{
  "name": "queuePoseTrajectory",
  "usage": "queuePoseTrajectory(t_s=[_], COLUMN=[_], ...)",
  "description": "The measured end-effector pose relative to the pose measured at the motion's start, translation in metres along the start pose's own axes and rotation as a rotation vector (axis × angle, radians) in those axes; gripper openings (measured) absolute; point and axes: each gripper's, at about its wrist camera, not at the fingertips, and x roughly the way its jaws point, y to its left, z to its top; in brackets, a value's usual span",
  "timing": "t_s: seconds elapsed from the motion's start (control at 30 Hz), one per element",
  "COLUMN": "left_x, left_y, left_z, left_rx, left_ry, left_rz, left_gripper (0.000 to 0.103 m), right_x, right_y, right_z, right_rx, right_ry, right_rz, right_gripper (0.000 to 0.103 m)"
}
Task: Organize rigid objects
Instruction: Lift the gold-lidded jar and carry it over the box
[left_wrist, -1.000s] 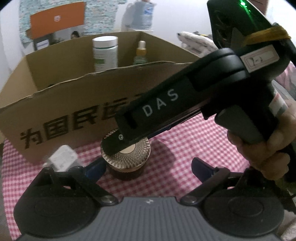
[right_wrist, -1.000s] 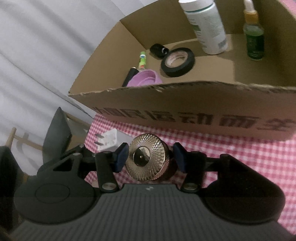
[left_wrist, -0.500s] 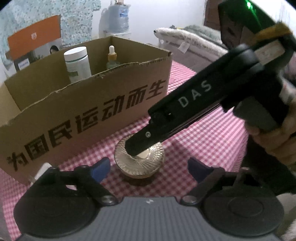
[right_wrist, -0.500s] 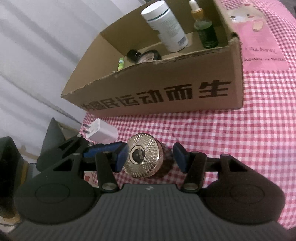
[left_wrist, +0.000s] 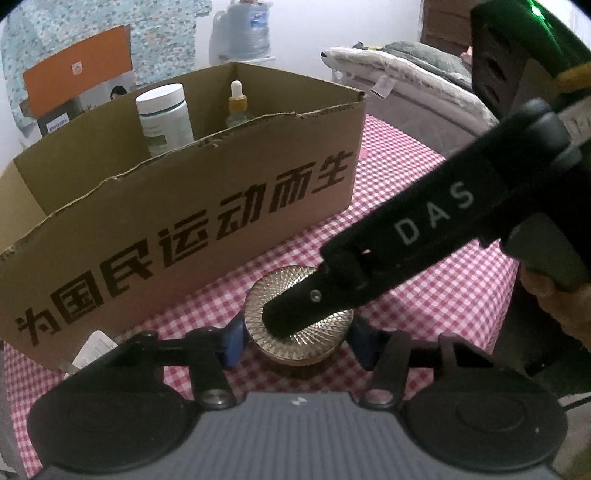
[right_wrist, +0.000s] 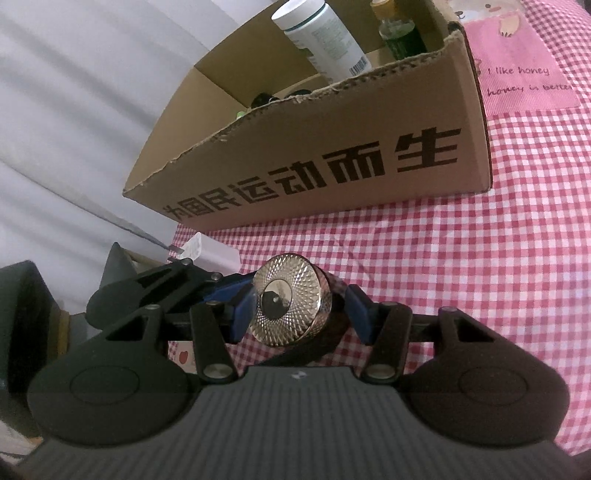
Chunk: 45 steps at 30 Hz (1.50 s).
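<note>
Gold-lidded jar (right_wrist: 291, 304) clamped in right tool (right_wrist: 295, 308), left tool (left_wrist: 295, 341) closing around it

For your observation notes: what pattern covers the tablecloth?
Red-and-white checks on the tablecloth, clearest in the right wrist view.

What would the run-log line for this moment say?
jar: on table, outside box | right gripper: gripping jar lid | left gripper: closing around jar | box: bottles inside

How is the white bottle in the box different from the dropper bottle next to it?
The white bottle is wider and opaque white with a flat white cap; the dropper bottle is slimmer, of green glass, with a gold collar and white bulb. The white bottle stands taller. Both stand inside the cardboard box.
</note>
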Motion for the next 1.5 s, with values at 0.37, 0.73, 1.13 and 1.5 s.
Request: queuePoseTrajectory(t_s=[0.37,0.73,1.13,1.5], left_x=[-0.013,-0.087,-0.067,0.023], left_y=[-0.005,0.003,0.067,0.129], left_z=[-0.002,0.040,0.113,0.118], left_rx=[-0.024,-0.004,-0.120,-0.283], left_ry=[-0.012,-0.201,-0.154,0.123], left_rz=[0.000,0.085,0.060,-0.084], left_gripper=[0.057,0.057,0.057,0.057], right_x=[-0.007,-0.062,-0.057,0.025], right_y=[0.008,0.072,0.099,0.058], right_z=[-0.004,0.023,0.128,0.177], right_rx=[-0.007,-0.180,-0.266,-0.141], right_ry=[-0.006,-0.147,-0.117,0.172], right_rz=[0.001,0.034,0.043,-0.045], right_gripper=[0.052,0.053,0.056,0.058])
